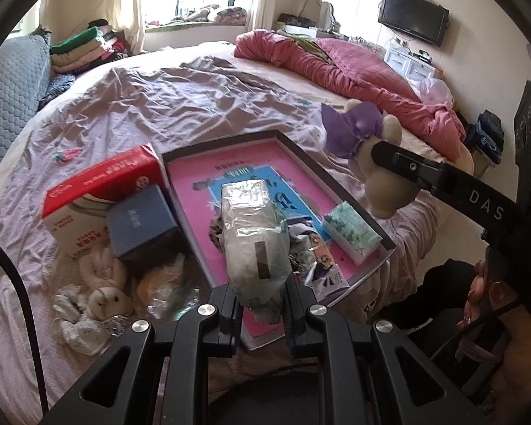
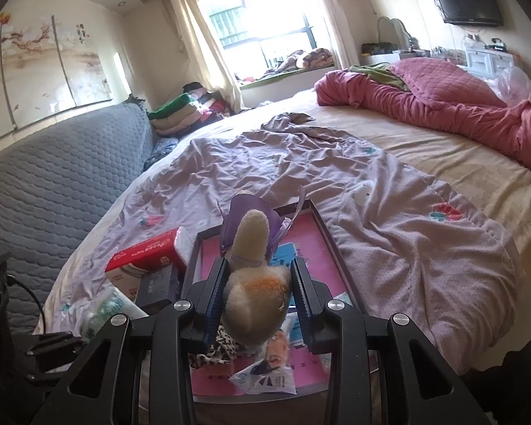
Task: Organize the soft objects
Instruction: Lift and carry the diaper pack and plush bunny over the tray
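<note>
My left gripper point(image 1: 260, 304) is shut on a clear plastic pack of soft white tissue point(image 1: 253, 237) and holds it above the pink-bottomed tray point(image 1: 194, 184) on the bed. My right gripper point(image 2: 258, 283) is shut on a cream plush toy with a purple bow point(image 2: 253, 269), held above the same tray point(image 2: 315, 219). That toy point(image 1: 368, 148) and the right gripper's finger show at the right of the left wrist view. A green tissue packet point(image 1: 352, 232) and small sachets point(image 1: 322, 269) lie in the tray.
A red-and-white box point(image 1: 99, 194) and a blue box point(image 1: 141, 223) lie left of the tray. A white plush rabbit point(image 1: 106, 287) and white cloth point(image 1: 78, 322) lie on the lilac sheet point(image 1: 159, 106). A red quilt point(image 2: 442, 102) lies at the far right.
</note>
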The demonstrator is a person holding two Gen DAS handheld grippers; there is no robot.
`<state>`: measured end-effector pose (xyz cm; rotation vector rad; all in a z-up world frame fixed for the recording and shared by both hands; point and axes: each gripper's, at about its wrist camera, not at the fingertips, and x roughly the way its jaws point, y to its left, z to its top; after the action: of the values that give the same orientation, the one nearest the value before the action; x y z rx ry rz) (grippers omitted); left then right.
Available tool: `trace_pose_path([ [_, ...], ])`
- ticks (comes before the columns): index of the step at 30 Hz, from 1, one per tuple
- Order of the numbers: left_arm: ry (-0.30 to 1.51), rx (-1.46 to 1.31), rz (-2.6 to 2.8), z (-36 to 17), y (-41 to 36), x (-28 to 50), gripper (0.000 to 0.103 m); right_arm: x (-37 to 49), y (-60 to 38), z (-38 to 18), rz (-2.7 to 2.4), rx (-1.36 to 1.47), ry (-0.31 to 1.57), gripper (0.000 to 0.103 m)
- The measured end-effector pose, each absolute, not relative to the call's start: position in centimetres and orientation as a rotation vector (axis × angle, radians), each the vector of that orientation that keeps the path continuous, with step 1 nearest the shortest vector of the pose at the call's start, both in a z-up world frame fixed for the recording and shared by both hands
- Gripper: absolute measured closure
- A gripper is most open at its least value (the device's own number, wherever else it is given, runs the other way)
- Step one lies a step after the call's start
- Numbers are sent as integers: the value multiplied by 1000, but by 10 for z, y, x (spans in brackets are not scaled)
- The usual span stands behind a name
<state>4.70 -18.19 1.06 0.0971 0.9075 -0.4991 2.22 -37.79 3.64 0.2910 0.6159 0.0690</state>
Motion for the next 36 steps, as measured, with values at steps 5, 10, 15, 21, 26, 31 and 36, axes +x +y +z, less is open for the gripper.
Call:
trace_pose_path([
  [5, 925, 110, -526, 1, -199, 53, 84, 24, -382, 27, 64, 298, 629, 66],
  [10, 955, 108, -539, -9, -213, 64, 84, 25, -388, 19, 56, 303, 641, 66],
  [15, 981, 95, -553, -19, -224, 71, 84, 26, -394, 13, 45, 317, 651, 66],
  [21, 1013, 100, -571, -33, -238, 75, 84, 27, -401, 6, 33, 323, 664, 66],
  [26, 1035, 117, -554, -43, -243, 82, 84, 29, -401, -2, 34, 327, 686, 66],
  [31, 1049, 121, -523, -50, -239, 91, 84, 32, -398, -8, 41, 311, 704, 66],
  [36, 1085, 109, -495, -62, -232, 97, 84, 36, -397, -15, 38, 305, 726, 66],
])
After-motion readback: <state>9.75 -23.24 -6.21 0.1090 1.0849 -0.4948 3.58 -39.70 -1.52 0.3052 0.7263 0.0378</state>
